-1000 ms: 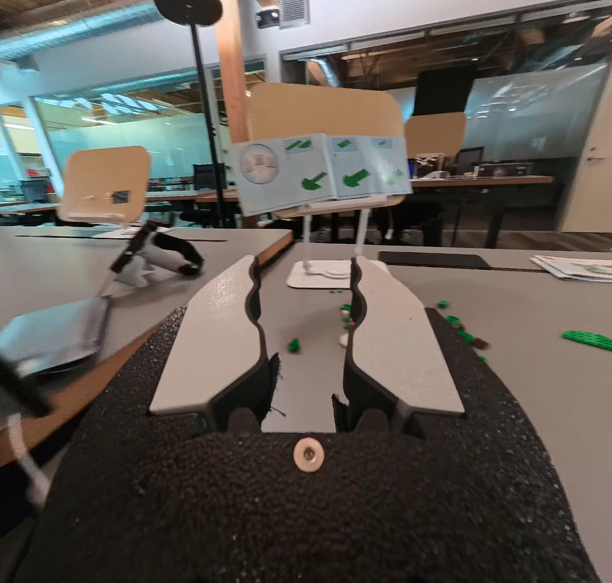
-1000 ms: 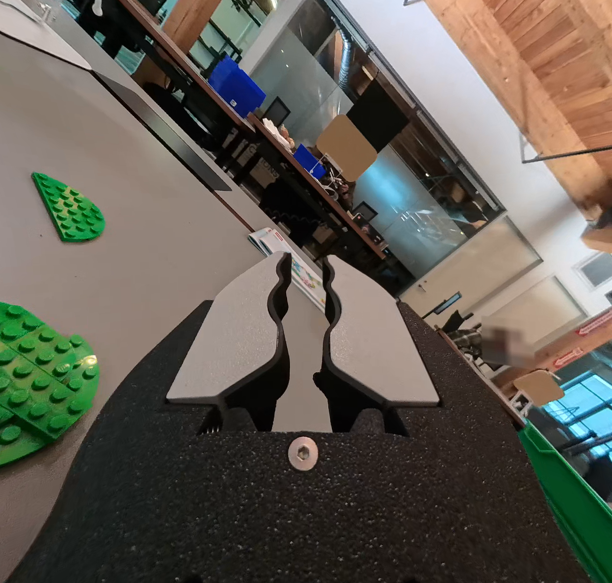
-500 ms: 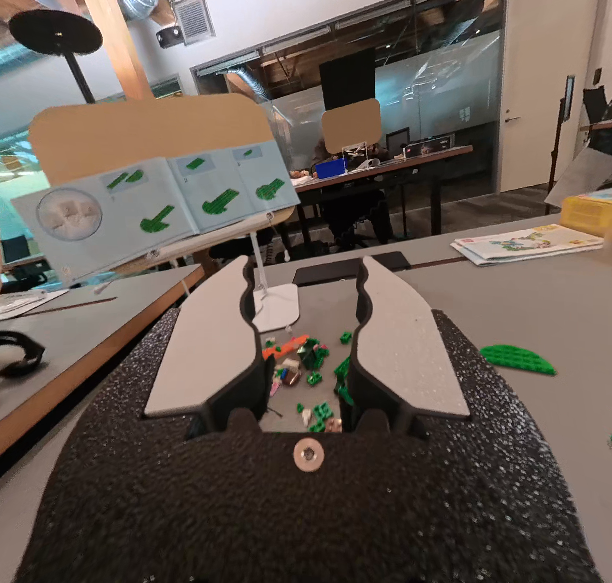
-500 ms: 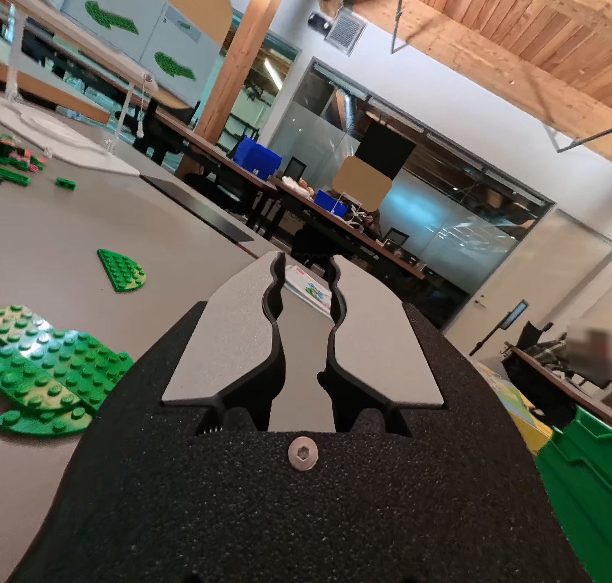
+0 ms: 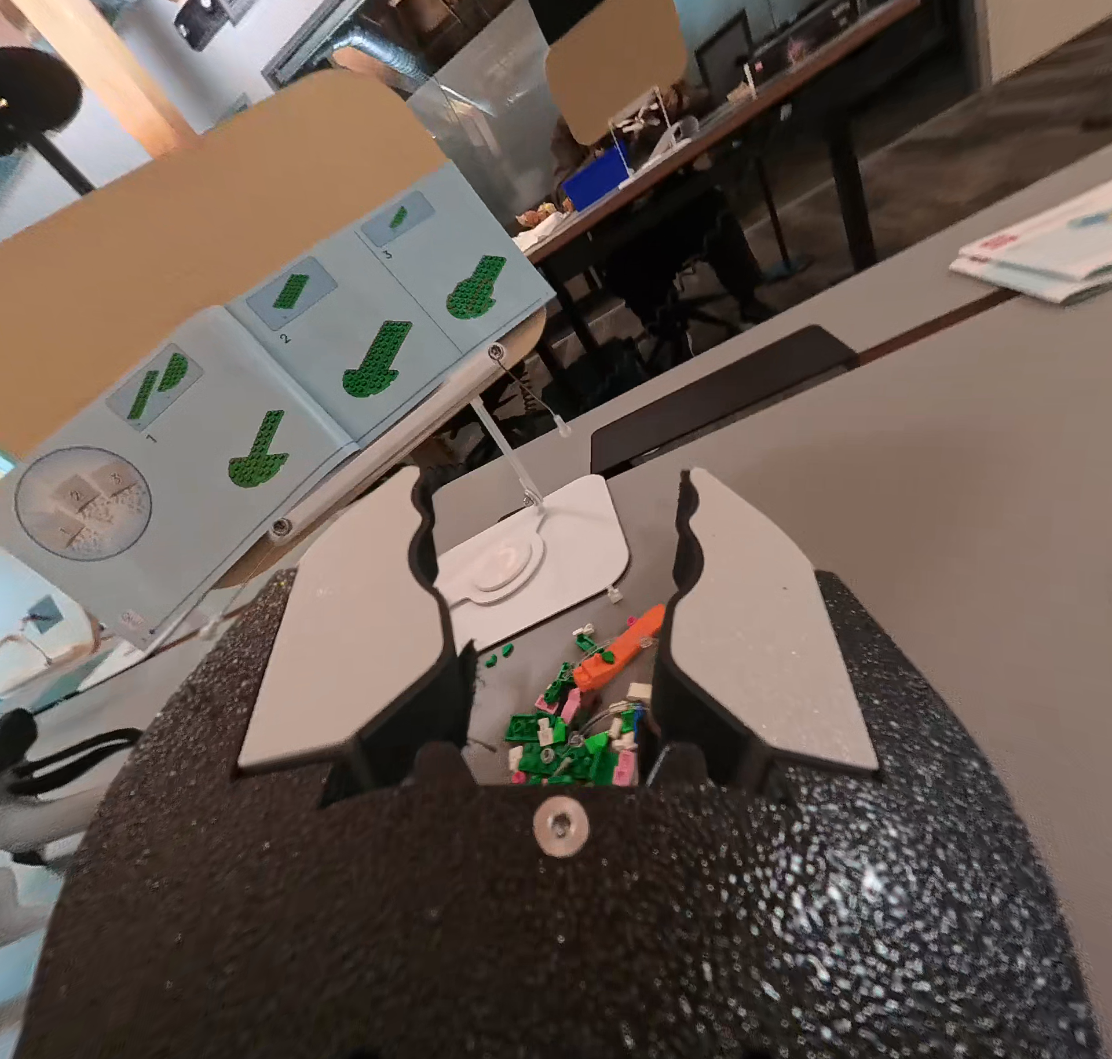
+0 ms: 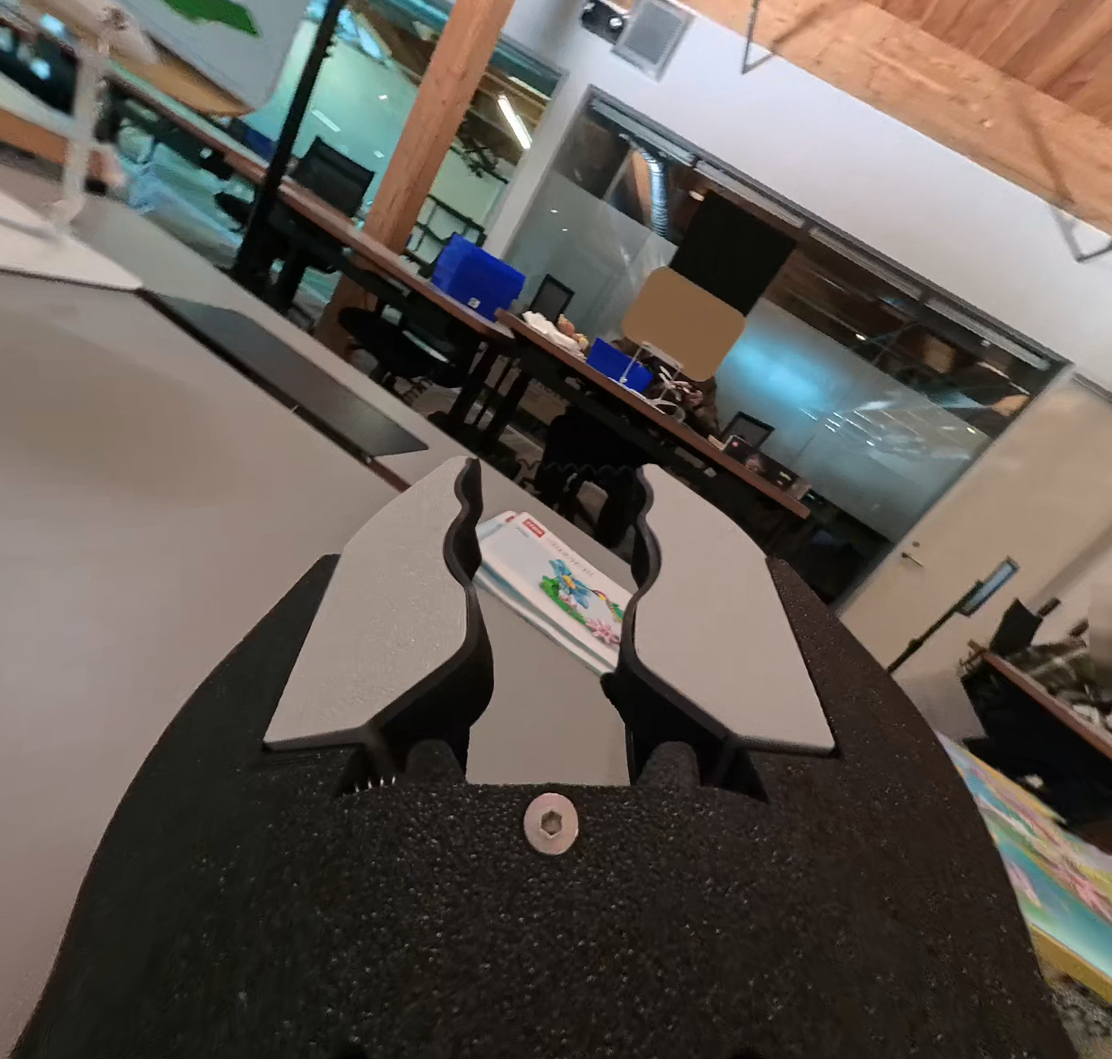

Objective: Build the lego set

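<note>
My left gripper (image 5: 550,479) is open and empty above a pile of small green, pink and white bricks (image 5: 568,741) on the grey table (image 5: 902,518). An orange brick separator (image 5: 620,648) lies at the pile's far side. The open instruction booklet (image 5: 271,392) stands on a white stand (image 5: 529,566) behind the pile, tilted in view. My right gripper (image 6: 556,476) is open and empty above the bare table (image 6: 150,488), pointing at a closed booklet (image 6: 553,591). The green plates are out of view.
A black flat pad (image 5: 710,392) lies beyond the stand, also in the right wrist view (image 6: 289,362). More booklets (image 5: 1047,253) lie at the far right. A colourful box (image 6: 1035,849) sits at the right. Other desks and chairs stand behind. The orange brick separator (image 5: 620,648) lies around 20 cm away from my left fingertips.
Both grippers have opened wider. The left one has moved in over the brick pile and tilted. The right one has swung right, so the green plates have left its view.
</note>
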`<state>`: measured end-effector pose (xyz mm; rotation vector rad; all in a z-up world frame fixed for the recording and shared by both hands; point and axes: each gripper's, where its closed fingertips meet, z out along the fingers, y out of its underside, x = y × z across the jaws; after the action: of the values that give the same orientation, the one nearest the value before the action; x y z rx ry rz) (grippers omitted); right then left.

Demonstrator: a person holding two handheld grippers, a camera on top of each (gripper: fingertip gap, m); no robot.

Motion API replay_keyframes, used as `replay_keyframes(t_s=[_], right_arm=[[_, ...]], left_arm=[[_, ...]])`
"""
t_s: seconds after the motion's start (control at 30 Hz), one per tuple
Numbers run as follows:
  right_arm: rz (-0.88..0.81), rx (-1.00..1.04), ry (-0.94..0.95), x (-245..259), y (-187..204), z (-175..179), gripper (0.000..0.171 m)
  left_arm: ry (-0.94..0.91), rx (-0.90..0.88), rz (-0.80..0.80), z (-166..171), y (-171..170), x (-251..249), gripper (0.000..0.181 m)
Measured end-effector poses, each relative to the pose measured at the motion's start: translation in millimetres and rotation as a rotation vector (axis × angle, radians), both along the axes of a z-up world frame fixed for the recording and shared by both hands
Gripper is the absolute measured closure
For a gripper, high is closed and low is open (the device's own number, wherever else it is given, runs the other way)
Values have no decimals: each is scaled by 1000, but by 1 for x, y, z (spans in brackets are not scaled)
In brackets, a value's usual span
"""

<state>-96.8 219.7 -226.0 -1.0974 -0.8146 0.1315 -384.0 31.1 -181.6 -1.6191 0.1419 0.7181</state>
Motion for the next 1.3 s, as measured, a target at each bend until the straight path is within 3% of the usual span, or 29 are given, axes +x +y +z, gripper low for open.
replay_keyframes(t_s=[0.1, 0.2, 0.5, 0.6, 0.67, 0.77, 0.87, 0.9, 0.97, 1.17, 1.3], right_arm=[[-23, 27, -2, 4, -4, 3, 124], [30, 79, -17, 8, -27, 7, 134], [62, -4, 56, 19, -29, 5, 130], [82, -26, 67, 21, -30, 4, 129], [102, -37, 86, 21, -31, 4, 128], [108, -43, 103, 22, -30, 5, 125], [93, -25, 99, 22, -30, 6, 122], [97, -20, 101, 22, -31, 7, 121], [110, -17, 105, 20, -31, 7, 122], [140, -19, 70, 12, -33, 3, 123], [141, -35, 73, 12, -31, 2, 123]], left_arm=[[76, -19, 0, 5, 5, -15, 107], [130, -2, -11, 20, 24, -36, 105], [403, 18, -84, 53, 135, -66, 99], [525, -78, -134, 45, 167, -63, 128], [504, -111, -185, 42, 182, -57, 141], [472, -106, -189, 43, 198, -60, 140], [537, -131, -89, 39, 212, -76, 105], [518, -140, -81, 35, 213, -81, 104], [534, -122, -77, 33, 213, -90, 111], [922, -141, 22, 36, 219, -102, 125], [924, -179, 0, 33, 234, -101, 134]])
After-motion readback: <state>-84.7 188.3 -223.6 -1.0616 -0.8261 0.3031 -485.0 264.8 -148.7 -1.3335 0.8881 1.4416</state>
